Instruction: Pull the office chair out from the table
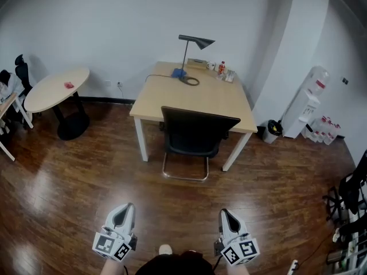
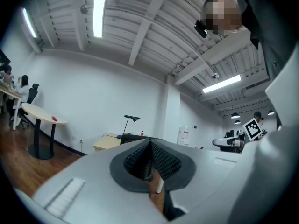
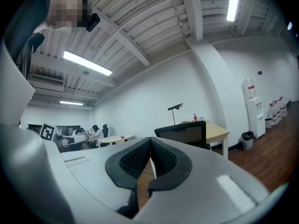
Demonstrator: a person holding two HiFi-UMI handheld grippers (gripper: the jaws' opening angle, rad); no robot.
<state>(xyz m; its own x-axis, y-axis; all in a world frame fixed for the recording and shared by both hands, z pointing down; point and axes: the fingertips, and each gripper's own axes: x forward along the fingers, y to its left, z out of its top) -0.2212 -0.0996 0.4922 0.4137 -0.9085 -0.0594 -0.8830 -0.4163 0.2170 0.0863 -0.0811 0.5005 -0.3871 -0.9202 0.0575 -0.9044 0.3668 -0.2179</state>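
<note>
We see the office chair not yet pulled from the table; left gripper and right gripper, both clenched empty, are well apart from it.

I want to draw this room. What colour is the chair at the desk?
Black. The office chair shows best in the head view.

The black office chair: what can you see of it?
The black office chair has a wide dark backrest turned toward the camera and a shiny looped metal-tube base resting on the brown wooden floor. It stands upright, pushed in at the near edge of the pale wooden table. Only the floor visibly touches it.
</note>
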